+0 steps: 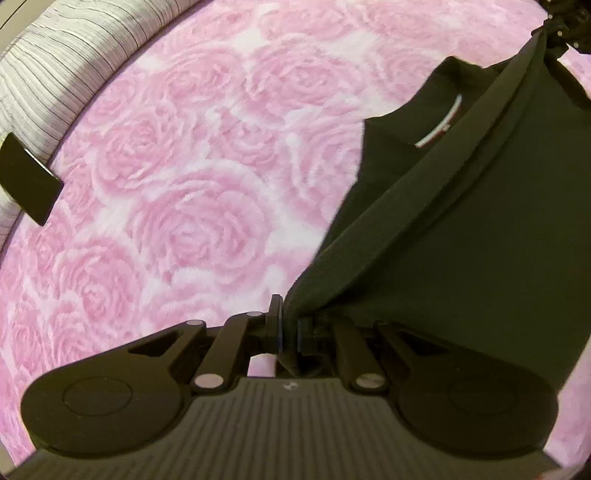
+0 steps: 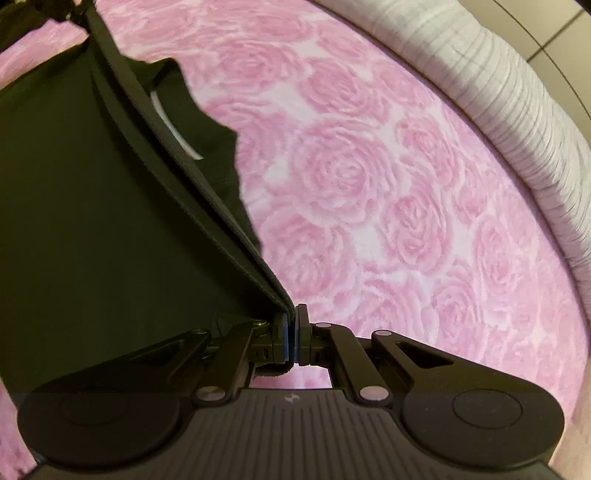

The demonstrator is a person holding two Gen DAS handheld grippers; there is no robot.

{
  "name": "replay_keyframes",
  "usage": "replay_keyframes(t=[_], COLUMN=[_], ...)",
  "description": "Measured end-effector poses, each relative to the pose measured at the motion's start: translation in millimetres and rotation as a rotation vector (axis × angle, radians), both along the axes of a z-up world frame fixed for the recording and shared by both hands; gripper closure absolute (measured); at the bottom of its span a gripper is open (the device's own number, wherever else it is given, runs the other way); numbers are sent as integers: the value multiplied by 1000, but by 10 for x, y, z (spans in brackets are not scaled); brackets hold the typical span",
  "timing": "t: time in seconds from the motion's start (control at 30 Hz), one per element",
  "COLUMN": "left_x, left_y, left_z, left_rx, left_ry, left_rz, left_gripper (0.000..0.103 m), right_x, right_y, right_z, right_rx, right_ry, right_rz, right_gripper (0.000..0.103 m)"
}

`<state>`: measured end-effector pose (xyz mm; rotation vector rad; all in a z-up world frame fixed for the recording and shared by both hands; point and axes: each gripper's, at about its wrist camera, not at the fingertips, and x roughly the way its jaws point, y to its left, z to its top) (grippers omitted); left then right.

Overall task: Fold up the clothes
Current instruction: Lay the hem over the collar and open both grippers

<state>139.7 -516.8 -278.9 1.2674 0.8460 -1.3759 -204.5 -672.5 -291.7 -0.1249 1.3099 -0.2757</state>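
Note:
A black garment [image 1: 461, 229] with a white neck label [image 1: 441, 127] is held up over a pink rose-patterned bed cover [image 1: 192, 192]. My left gripper [image 1: 290, 325] is shut on one end of its hem. The hem runs taut up to the right gripper [image 1: 565, 26] at the top right. In the right wrist view my right gripper [image 2: 291, 332] is shut on the other end of the black garment [image 2: 92, 203]. The hem stretches up left to the left gripper [image 2: 62, 9]. The label [image 2: 173, 129] shows there too.
A grey-white striped bolster [image 1: 51, 74] borders the bed cover at the left, with a black flat object [image 1: 29, 179] lying against it. In the right wrist view the bolster [image 2: 517, 107] curves along the right, and the pink cover [image 2: 369, 184] spreads beside the garment.

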Motion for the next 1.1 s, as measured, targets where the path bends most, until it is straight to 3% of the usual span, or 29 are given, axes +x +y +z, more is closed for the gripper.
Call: replay_keyframes(t=[0.1,0.23,0.27,0.33,0.43,0.5,0.63,0.8,0.87,1.0,1.1], left_x=[103,263,335,524,783,850,710,462,379,296,301], left_y=[-104,-157,-162,-157,-63,36,281,569,653,768,801], left_z=[-126,-246,-244,-184,-57,-1,4,-61,-92,-132,-153], left_rx=[19,20,5,-53,-133,-153,-138,-117,-118,-119,-122], left_ry=[27,62,67,63,59,73,98,126,126,148,190], left_rz=[40,138,188,325,509,565,548,507,491,503,541], left_gripper=[97,83,81,81,82,81,81,80,80,78,78], right_x=[40,56,31,-25,-158,-203,-316,-508,-603,-684,-692], right_y=[-126,-299,-344,-428,-444,-364,-345,-743,-890,-941,-681], right_z=[-138,-274,-275,-267,-162,-125,-67,-110,-67,103,92], right_rx=[30,97,105,117,73,46,153,295,288,203,251], right_ry=[-3,-33,-51,-91,-166,-187,-294,-418,-454,-454,-433], right_rz=[-14,-114,-155,-237,-323,-343,-488,-745,-809,-849,-800], right_gripper=[103,101,96,69,64,63,63,62,61,59,59])
